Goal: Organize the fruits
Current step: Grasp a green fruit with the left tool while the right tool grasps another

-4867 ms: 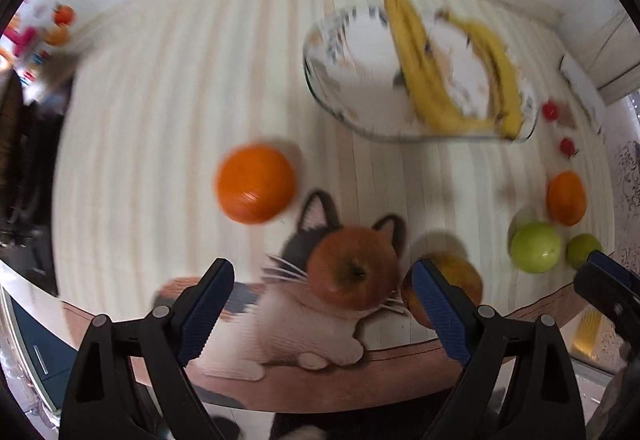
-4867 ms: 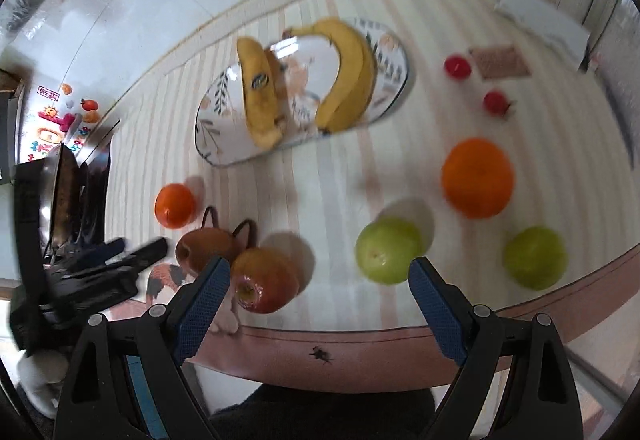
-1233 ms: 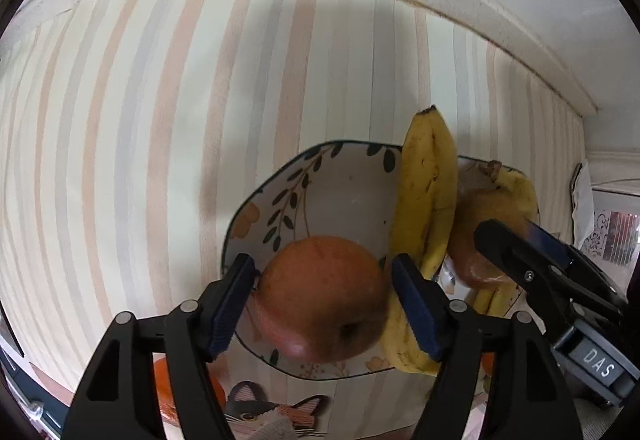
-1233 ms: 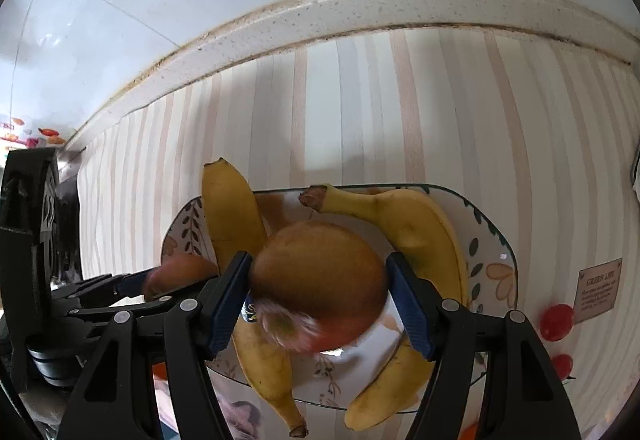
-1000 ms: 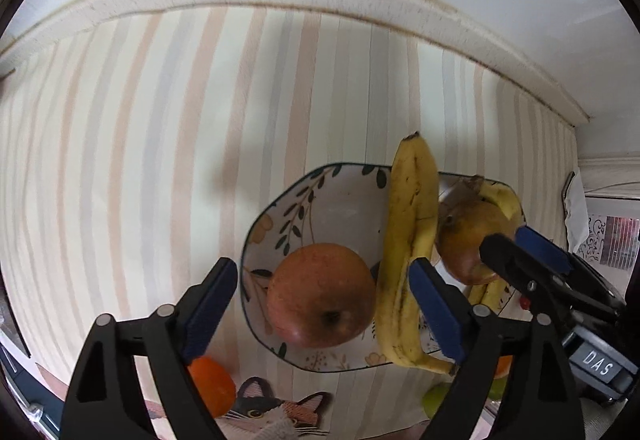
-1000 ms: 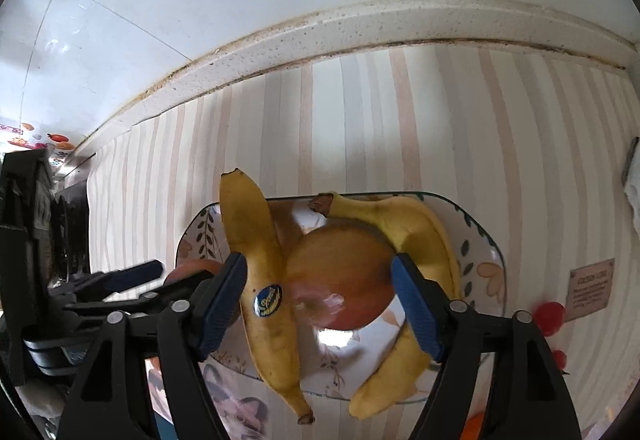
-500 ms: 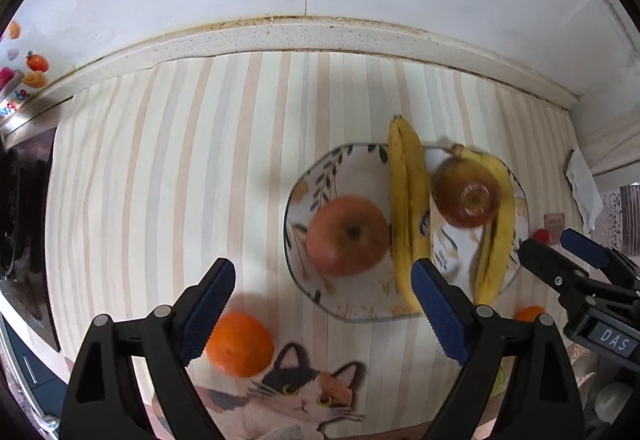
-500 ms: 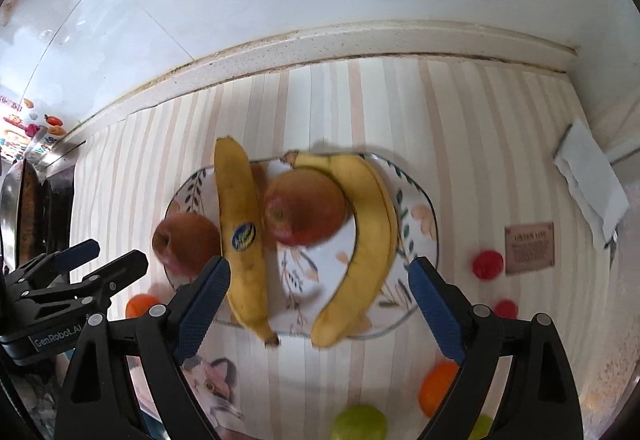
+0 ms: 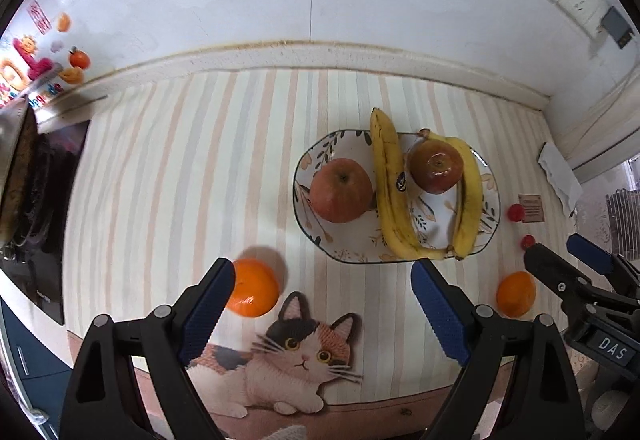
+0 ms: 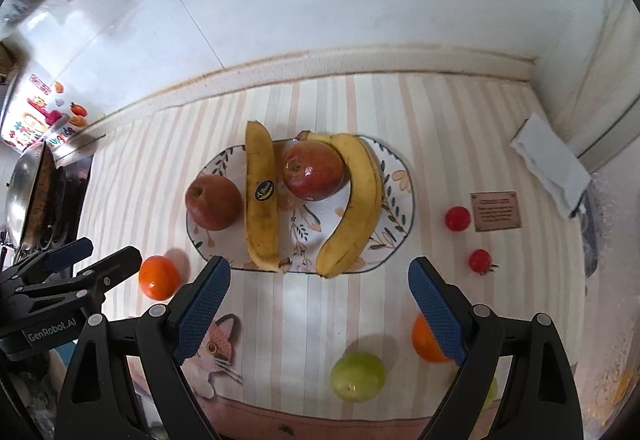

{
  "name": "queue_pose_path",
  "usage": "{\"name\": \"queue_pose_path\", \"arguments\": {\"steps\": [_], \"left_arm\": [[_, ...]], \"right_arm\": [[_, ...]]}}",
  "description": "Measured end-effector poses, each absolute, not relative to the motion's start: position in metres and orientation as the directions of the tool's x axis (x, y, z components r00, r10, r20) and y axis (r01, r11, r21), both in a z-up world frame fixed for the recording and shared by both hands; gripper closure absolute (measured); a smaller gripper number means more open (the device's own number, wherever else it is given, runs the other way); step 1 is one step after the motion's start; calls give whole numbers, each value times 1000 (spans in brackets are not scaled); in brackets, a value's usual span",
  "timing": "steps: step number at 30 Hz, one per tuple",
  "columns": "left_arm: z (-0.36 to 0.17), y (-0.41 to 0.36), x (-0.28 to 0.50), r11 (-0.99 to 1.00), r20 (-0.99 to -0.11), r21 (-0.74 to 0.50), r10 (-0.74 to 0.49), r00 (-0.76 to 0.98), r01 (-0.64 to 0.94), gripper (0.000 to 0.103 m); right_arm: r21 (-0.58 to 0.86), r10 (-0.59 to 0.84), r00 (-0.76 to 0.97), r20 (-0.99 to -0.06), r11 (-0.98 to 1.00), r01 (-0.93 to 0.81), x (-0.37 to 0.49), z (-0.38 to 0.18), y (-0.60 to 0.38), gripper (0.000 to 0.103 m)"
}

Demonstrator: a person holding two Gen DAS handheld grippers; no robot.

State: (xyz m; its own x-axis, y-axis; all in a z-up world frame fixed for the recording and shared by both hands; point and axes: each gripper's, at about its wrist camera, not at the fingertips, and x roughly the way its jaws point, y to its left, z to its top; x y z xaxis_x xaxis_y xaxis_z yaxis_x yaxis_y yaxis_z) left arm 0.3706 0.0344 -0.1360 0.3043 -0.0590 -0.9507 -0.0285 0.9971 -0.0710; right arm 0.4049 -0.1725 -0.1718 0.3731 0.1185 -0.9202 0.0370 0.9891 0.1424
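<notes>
A floral plate on the striped mat holds two red apples and two bananas. My left gripper is open and empty, above the mat in front of the plate. An orange lies by its left finger. My right gripper is open and empty, in front of the plate. Another orange and a green apple lie near it.
Two small red fruits and a brown card lie right of the plate. A folded white cloth is at the far right corner. A stove with a pan is at the left. A wall runs behind the mat.
Both grippers opened, left the apples on the plate and pulled back and up. More of the mat and the loose fruits in front now show.
</notes>
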Motion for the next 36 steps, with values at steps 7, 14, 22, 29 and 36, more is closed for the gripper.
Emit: {"name": "queue_pose_path", "arguments": {"steps": [7,14,22,29,36], "left_arm": [[-98,33,339,998,-917,-54,-56,396,17,13],[-76,25,315,994,-901,-84,-108,420,76,13],[-127,-34,312,977,-954,-106,-152,258,183,13],[-210,-125,313,946,-983,-168,-183,31,277,13],[-270,-181,318,933,-991,-130,-112,-74,337,38]], "right_arm": [[131,98,462,-882,990,41,366,-132,-166,10],[219,154,492,-857,973,77,329,-111,-170,10],[278,155,406,-901,924,264,300,-152,-253,10],[321,175,358,-917,858,402,280,-201,-332,10],[307,191,289,-938,844,440,270,-254,-369,10]]}}
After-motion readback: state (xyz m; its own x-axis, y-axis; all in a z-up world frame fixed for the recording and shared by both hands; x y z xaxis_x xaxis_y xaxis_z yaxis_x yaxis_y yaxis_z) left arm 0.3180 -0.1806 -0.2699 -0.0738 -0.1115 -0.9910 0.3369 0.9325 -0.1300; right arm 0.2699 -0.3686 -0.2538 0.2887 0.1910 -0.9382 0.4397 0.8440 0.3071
